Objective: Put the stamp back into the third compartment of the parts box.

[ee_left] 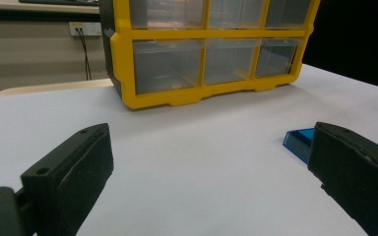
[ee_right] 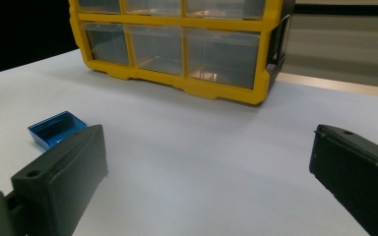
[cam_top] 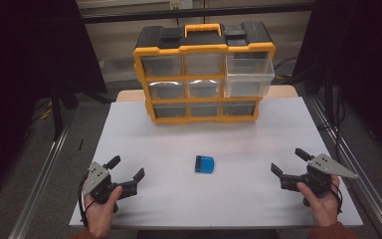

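Best approached with both tongs, left and right, spread and empty, closing squarely over the blue tray's side walls as it lay mid-surface between them, apparently open side up, before the cabinet.

Small blue tray, open side up, translucent, shallow and rectangular. Lies flat on the white table, well apart from the yellow drawer cabinet.

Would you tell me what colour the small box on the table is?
The small box is translucent blue, clearest in the right gripper view.
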`<state>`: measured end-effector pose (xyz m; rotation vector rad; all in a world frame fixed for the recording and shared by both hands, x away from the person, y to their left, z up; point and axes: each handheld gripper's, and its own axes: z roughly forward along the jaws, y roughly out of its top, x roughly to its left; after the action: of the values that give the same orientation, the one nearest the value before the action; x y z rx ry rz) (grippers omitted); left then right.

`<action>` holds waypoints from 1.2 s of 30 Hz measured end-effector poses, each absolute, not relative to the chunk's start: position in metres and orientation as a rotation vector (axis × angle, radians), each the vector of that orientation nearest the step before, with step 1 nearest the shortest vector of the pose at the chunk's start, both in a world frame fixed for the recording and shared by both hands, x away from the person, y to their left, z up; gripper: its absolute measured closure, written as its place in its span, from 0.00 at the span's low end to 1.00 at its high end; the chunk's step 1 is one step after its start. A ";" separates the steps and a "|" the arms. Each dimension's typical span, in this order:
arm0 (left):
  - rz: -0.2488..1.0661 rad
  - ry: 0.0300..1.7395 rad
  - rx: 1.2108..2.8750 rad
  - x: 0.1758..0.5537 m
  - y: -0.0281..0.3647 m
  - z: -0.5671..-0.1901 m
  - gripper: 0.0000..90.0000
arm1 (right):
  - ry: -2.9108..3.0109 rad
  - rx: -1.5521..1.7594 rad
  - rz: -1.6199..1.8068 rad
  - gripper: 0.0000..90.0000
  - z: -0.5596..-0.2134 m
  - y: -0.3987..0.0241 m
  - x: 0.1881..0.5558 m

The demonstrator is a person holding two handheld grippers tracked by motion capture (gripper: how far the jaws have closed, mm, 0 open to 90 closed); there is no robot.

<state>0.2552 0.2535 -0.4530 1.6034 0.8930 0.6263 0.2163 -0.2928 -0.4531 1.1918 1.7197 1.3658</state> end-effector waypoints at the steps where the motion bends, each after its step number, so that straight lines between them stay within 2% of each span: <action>1: 0.633 0.903 1.603 0.256 0.254 -0.454 0.04 | 1.733 1.185 1.369 0.01 -0.453 -0.293 0.216; 10: 0.628 0.902 1.626 0.257 0.251 -0.454 0.04 | 1.785 1.250 1.432 0.02 -0.454 -0.292 0.218; 13: 0.678 0.921 1.631 0.258 0.252 -0.454 0.04 | 1.835 1.245 1.446 0.03 -0.454 -0.290 0.219; 23: 0.633 0.896 1.612 0.257 0.253 -0.454 0.04 | 2.007 1.202 1.422 0.06 -0.451 -0.269 0.223; 36: 0.646 0.876 1.624 0.255 0.254 -0.452 0.04 | 2.186 1.105 1.364 0.04 -0.450 -0.248 0.231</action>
<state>0.2551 0.2536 -0.4521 1.6242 0.8762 0.6464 0.2312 -0.2482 -0.4502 1.1047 2.1861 1.3645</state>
